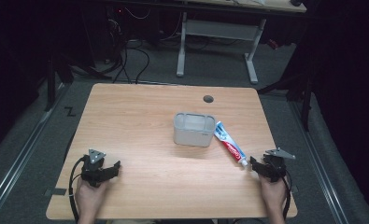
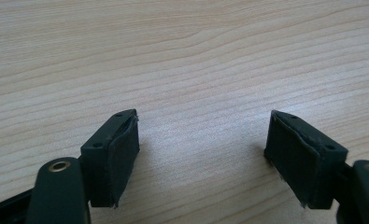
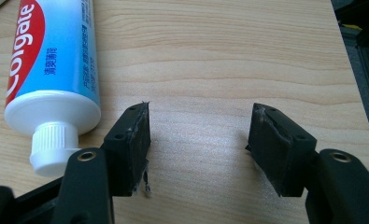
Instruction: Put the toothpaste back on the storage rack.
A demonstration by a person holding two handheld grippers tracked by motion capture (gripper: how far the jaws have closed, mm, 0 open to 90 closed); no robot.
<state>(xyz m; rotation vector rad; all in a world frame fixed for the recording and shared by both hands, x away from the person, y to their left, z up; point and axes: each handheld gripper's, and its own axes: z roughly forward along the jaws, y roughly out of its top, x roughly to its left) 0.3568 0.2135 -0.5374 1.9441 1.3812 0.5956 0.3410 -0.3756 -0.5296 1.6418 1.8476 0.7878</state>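
A blue, red and white toothpaste tube lies flat on the wooden table, its white cap toward the front right. A grey rectangular holder stands just left of the tube's far end. My right gripper rests near the table's front right, open, just right of the cap. In the right gripper view the tube lies left of the left jaw, outside the gap of the right gripper. My left gripper sits open near the front left corner; the left gripper has bare wood between its jaws.
A round cable hole sits near the table's far edge. Beyond the table stands a white desk frame with cables on the dark floor. The table's right edge runs close to the right gripper.
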